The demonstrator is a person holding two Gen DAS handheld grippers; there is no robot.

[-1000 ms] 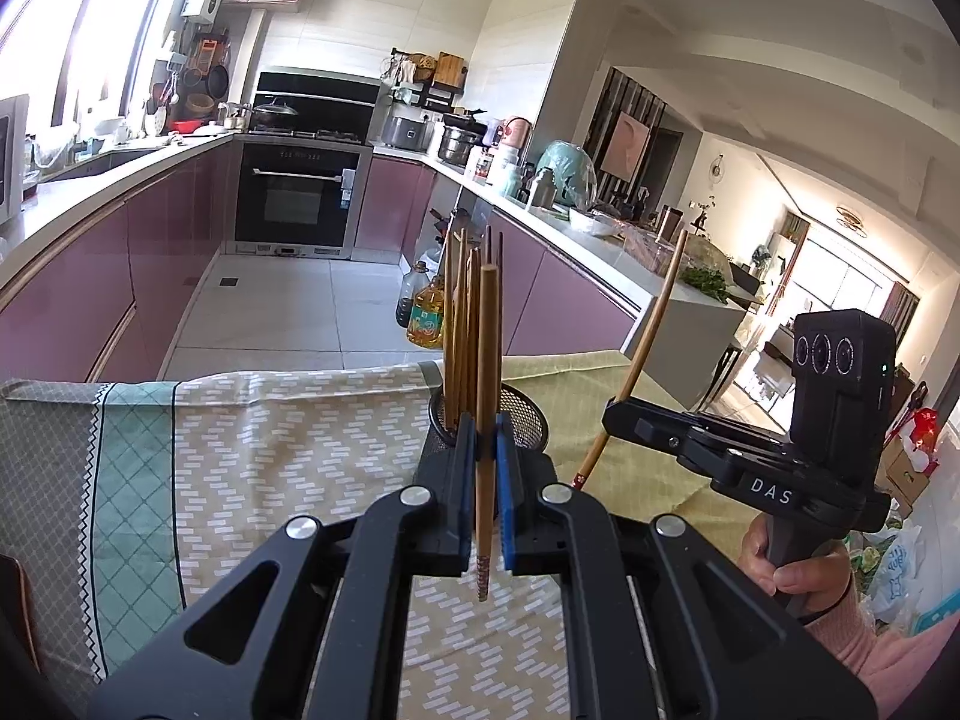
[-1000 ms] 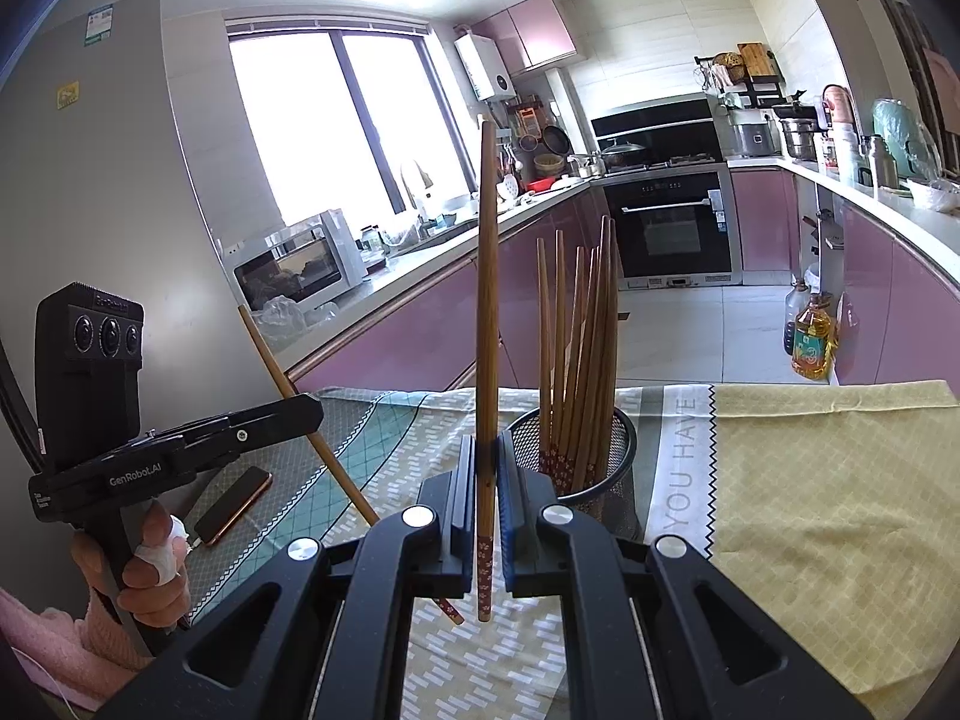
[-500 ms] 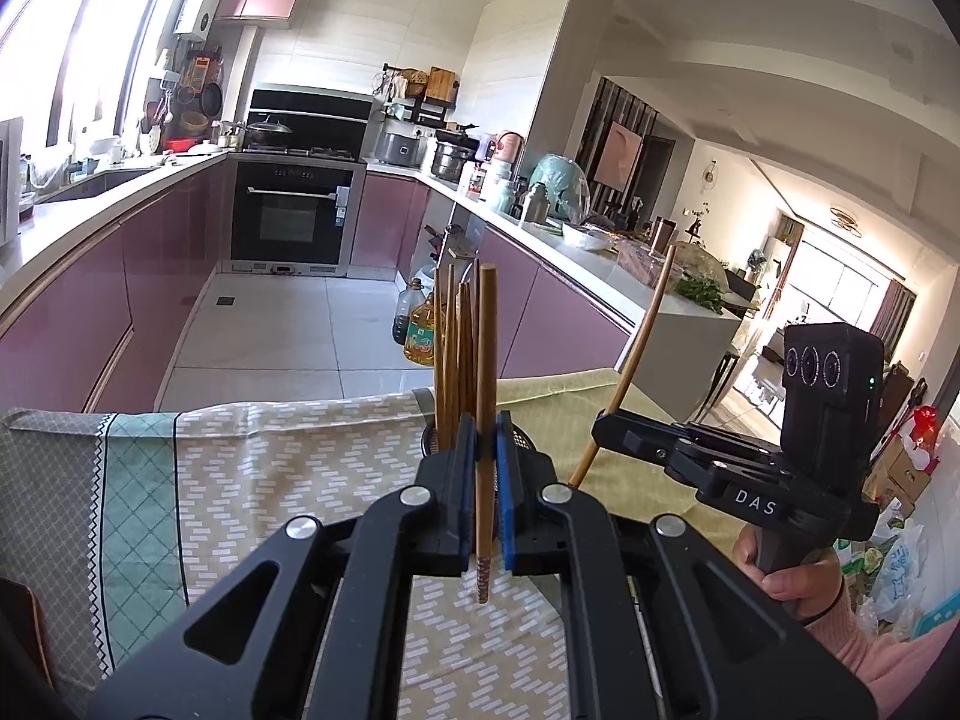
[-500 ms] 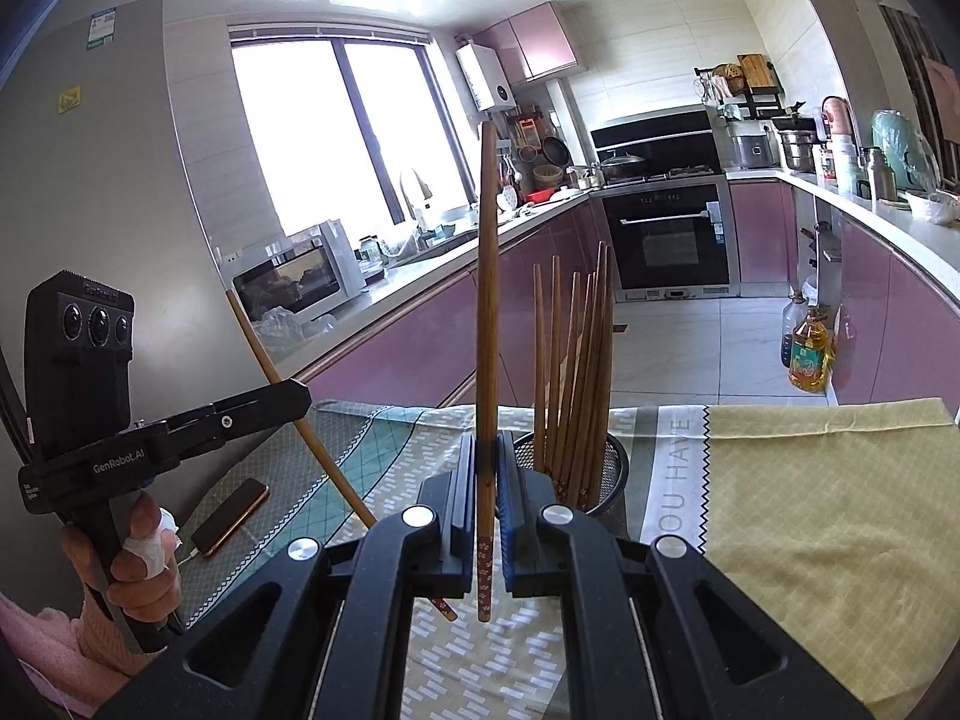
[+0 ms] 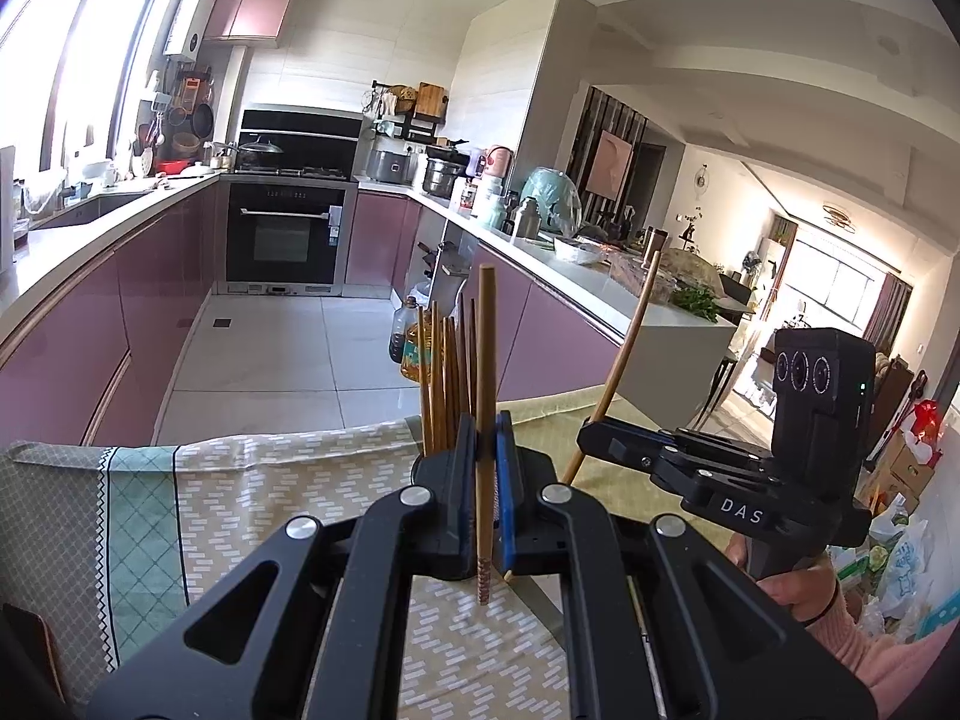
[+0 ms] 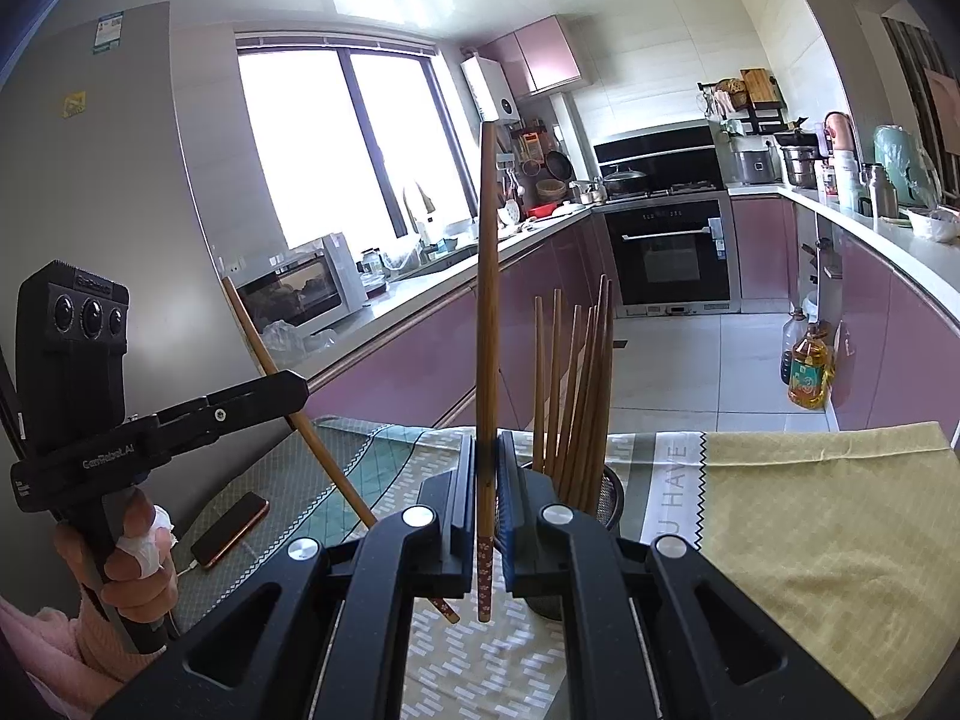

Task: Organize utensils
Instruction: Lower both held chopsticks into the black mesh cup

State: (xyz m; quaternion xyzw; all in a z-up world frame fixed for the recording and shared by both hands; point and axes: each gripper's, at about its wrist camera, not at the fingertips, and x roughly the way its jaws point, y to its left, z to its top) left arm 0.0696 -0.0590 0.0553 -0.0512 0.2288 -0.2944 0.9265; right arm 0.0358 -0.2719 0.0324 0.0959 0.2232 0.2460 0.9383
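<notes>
My left gripper [image 5: 483, 450] is shut on a wooden chopstick [image 5: 485, 360] held upright above the table. My right gripper [image 6: 486, 468] is shut on another wooden chopstick [image 6: 487, 300], also upright. Each gripper shows in the other's view, the right one [image 5: 591, 438] holding its chopstick [image 5: 624, 360] tilted, the left one [image 6: 297, 387] likewise with its chopstick [image 6: 288, 396]. A black mesh holder [image 6: 612, 495] with several chopsticks [image 6: 579, 378] stands just beyond both grippers; in the left wrist view only its chopsticks [image 5: 447, 378] show.
The table carries a green-and-beige patterned cloth [image 5: 240, 492] and a yellow cloth [image 6: 810, 516]. A phone [image 6: 231, 528] lies on the cloth at the left. Purple kitchen cabinets [image 5: 90, 336] and an oven [image 5: 282, 234] lie beyond the table edge.
Both grippers have risen a little with their chopsticks, and the mesh holder has sunk lower behind the jaws. Grips are unchanged.
</notes>
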